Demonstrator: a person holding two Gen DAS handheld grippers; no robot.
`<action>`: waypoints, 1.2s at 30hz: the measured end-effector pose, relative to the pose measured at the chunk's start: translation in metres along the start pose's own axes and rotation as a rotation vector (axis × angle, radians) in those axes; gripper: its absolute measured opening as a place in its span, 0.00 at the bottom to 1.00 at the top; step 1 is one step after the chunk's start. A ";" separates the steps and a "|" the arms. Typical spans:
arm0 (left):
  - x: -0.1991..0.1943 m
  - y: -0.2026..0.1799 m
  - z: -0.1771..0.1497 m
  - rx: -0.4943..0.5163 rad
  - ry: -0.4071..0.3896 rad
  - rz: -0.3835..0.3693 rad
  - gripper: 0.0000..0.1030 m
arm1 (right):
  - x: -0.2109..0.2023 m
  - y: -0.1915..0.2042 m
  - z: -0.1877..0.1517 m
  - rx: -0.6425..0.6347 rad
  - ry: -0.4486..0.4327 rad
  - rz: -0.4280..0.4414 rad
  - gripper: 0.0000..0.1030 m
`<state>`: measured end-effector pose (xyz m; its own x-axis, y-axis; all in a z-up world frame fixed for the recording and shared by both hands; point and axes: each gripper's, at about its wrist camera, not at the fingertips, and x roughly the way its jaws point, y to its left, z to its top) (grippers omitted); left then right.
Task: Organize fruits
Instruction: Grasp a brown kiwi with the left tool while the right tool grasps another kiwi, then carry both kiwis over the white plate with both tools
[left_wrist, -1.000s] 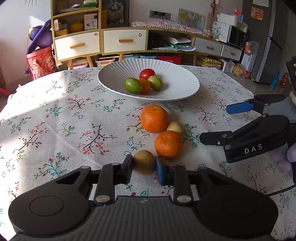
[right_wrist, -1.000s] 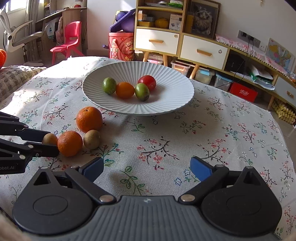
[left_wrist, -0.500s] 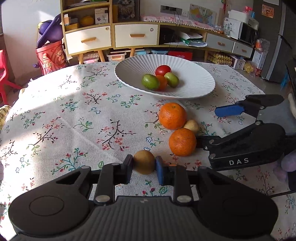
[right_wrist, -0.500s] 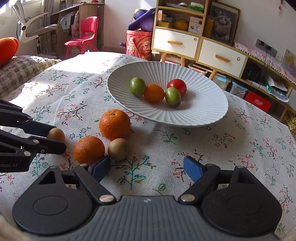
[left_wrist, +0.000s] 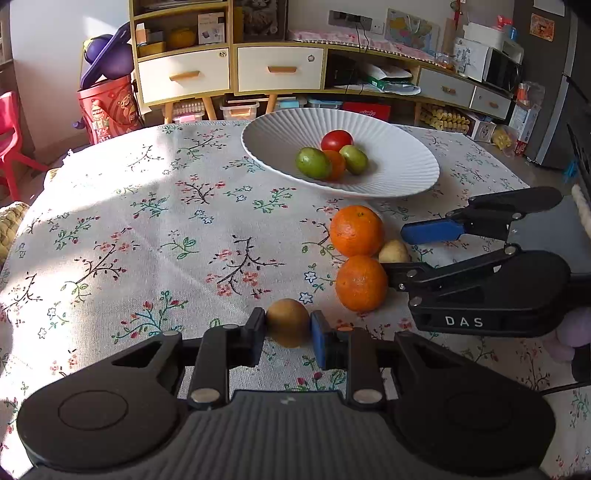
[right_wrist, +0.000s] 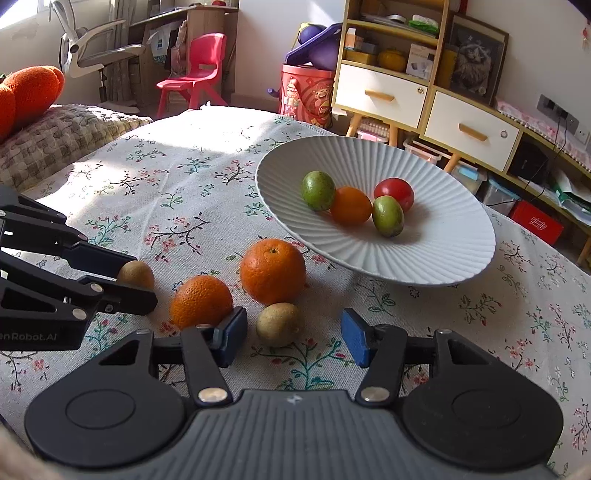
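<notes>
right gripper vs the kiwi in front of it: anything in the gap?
Nothing. In the right wrist view the kiwi sits between the open right gripper's fingers with only bare tablecloth around it.

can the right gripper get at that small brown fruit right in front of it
Probably yes. The right gripper is open, and the small brown fruit lies just ahead of its jaws on the tablecloth, though the near orange sits close beside the left jaw.
</notes>
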<state>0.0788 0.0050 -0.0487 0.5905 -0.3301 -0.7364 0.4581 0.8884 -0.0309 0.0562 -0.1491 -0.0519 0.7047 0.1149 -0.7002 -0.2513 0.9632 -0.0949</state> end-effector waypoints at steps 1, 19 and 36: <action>0.000 0.000 0.000 0.000 0.000 0.000 0.10 | -0.001 0.000 0.000 -0.002 -0.001 0.001 0.42; 0.000 0.000 0.000 -0.002 0.002 -0.002 0.10 | -0.008 -0.012 -0.002 0.043 0.022 0.017 0.24; -0.004 -0.002 0.011 -0.030 0.011 -0.035 0.10 | -0.028 -0.047 -0.013 0.145 0.072 -0.051 0.24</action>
<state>0.0827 0.0014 -0.0387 0.5674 -0.3578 -0.7416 0.4584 0.8855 -0.0766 0.0400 -0.2010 -0.0372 0.6635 0.0524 -0.7463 -0.1142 0.9929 -0.0318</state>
